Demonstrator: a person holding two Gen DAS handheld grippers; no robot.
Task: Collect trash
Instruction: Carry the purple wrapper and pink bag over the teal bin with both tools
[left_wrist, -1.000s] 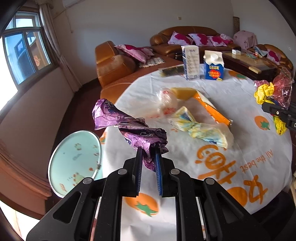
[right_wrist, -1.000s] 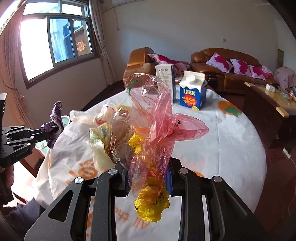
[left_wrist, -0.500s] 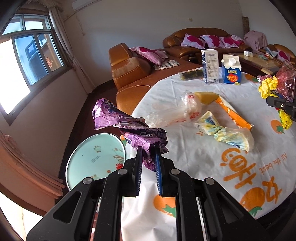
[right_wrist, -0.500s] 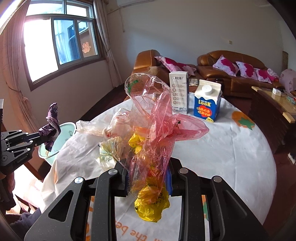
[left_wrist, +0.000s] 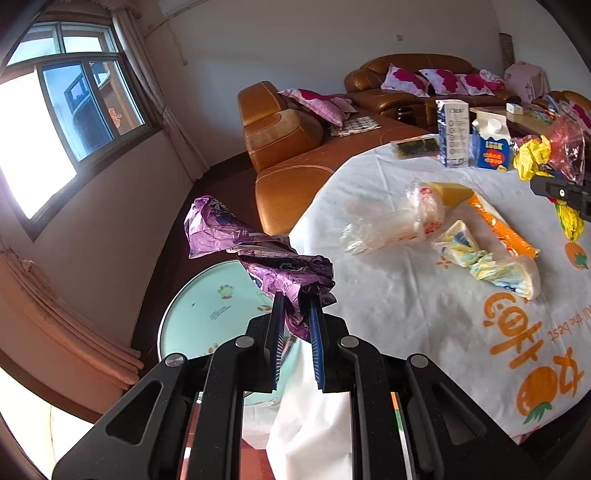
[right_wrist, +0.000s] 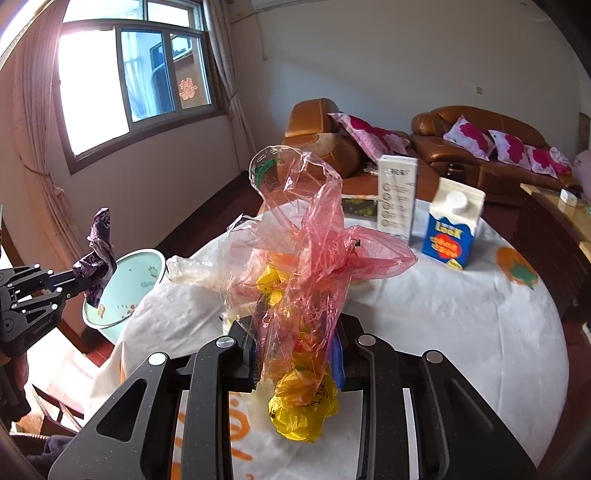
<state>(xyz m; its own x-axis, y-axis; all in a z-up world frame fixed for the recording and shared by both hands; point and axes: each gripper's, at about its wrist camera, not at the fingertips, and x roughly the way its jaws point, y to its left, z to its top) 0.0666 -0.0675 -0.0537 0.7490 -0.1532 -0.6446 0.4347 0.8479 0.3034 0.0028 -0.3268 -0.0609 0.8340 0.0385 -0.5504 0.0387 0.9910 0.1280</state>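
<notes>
Trash on both sides: crumpled purple wrapper (left_wrist: 258, 254) pinched in the left hand-held gripper (left_wrist: 295, 317), jaws nearly closed on its lower end, held up in the air over the mint-green bin (left_wrist: 210, 314) that sits off the near-left edge of the tabletop (left_wrist: 406, 314). In the right wrist view the same wrapper (right_wrist: 98, 254) hangs just beside the bin's rim (right_wrist: 122, 280). Right hand-held gripper (right_wrist: 295, 354) clamped on a pink transparent plastic bag (right_wrist: 317, 236) bunched with a yellow wrapper (right_wrist: 303, 402), yellow part sticking out below the jaws, pink part standing up; held above the tabletop near its near edge. On the white tablecloth with orange print, well apart from both grippers: clear plastic bag (left_wrist: 391, 221), orange packet (left_wrist: 502, 232), twisted yellow-white wrapper (left_wrist: 491, 266). Far side: tall white carton (right_wrist: 397, 195) and blue-white LOOK milk carton (right_wrist: 452, 225) upright, just beside each other. Brown leather sofas (right_wrist: 480, 147) with pink cushions behind.
</notes>
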